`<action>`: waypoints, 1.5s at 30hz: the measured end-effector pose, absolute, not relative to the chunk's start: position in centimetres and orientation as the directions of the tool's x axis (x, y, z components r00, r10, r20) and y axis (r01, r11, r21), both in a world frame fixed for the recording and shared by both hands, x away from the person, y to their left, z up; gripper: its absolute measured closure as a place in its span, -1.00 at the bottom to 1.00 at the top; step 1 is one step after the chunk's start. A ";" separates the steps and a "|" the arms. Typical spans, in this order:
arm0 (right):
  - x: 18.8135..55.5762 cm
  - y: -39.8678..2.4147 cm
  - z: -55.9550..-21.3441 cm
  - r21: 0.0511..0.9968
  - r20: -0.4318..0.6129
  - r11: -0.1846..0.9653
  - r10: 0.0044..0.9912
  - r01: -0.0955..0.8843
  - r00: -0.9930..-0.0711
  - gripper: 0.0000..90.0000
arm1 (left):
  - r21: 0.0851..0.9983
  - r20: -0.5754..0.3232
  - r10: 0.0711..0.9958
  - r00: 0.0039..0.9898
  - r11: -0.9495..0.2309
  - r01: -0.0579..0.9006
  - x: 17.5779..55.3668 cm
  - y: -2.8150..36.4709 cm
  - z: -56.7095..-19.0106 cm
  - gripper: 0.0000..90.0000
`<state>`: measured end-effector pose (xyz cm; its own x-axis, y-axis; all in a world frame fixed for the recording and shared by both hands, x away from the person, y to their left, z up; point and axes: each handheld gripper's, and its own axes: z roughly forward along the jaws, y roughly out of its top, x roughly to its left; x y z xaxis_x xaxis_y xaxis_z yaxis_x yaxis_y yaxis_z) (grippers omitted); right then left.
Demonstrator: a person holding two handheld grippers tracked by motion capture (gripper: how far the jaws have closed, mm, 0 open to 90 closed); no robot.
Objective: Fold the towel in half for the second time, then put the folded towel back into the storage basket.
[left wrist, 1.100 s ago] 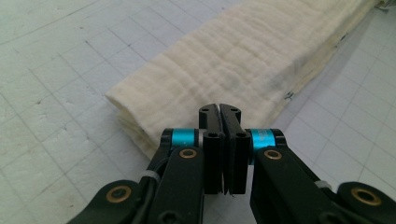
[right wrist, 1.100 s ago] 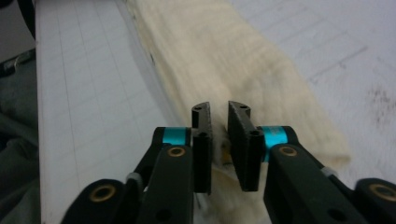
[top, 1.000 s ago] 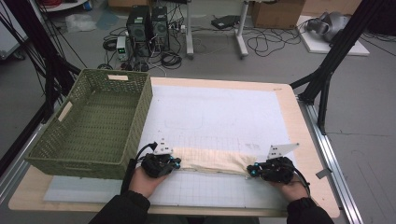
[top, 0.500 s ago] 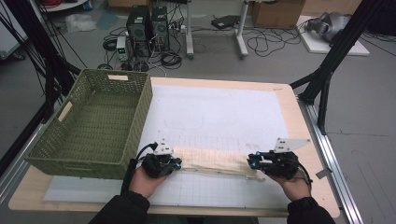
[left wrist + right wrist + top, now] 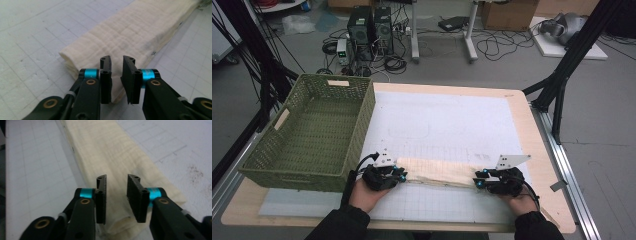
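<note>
A long folded cream cloth (image 5: 439,172) lies across the white gridded mat (image 5: 447,120) near the front edge. My left gripper (image 5: 401,175) is at its left end and my right gripper (image 5: 478,181) at its right end. In the left gripper view the left gripper (image 5: 117,60) has a narrow gap between its jaws, just over the cloth (image 5: 130,37) end. The right gripper view shows the right gripper (image 5: 117,178) standing a little wider over the cloth (image 5: 112,152). Both pairs of jaws have just been opening, and their pads do not press on the fabric.
A green woven basket (image 5: 362,125) stands on the table's left side, close to my left hand. The wooden table edge (image 5: 552,200) runs just right of my right hand. Beyond the cloth the mat is bare.
Both grippers' jaws have parted from the cloth's ends, and the cloth now lies loose on the mat. The right hand shifted slightly; the left stayed put.
</note>
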<state>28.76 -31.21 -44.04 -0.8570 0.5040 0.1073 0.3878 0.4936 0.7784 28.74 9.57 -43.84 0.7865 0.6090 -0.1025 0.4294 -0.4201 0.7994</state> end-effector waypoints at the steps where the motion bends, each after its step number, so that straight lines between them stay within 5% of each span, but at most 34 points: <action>1: 28.6 -31.2 -43.9 0.787 0.112 0.481 0.504 0.386 -0.856 0.39 | 0.807 -0.107 0.610 0.785 -0.408 0.427 28.7 9.7 -43.7 0.60; 12: 28.6 -31.5 -43.7 0.820 0.117 0.426 0.531 0.384 -0.839 0.20 | 0.844 -0.112 0.629 0.769 -0.348 0.408 28.6 10.5 -42.9 0.31; 30: 28.6 -31.5 -43.7 0.814 0.098 0.447 0.525 0.371 -0.846 0.17 | 0.844 -0.108 0.622 0.775 -0.355 0.402 28.5 10.2 -42.9 0.25; 45: 28.9 -32.4 -44.6 0.763 0.147 0.404 0.651 0.504 -0.744 -0.05 | 0.809 -0.096 0.665 0.741 -0.381 0.447 29.2 10.0 -43.6 0.22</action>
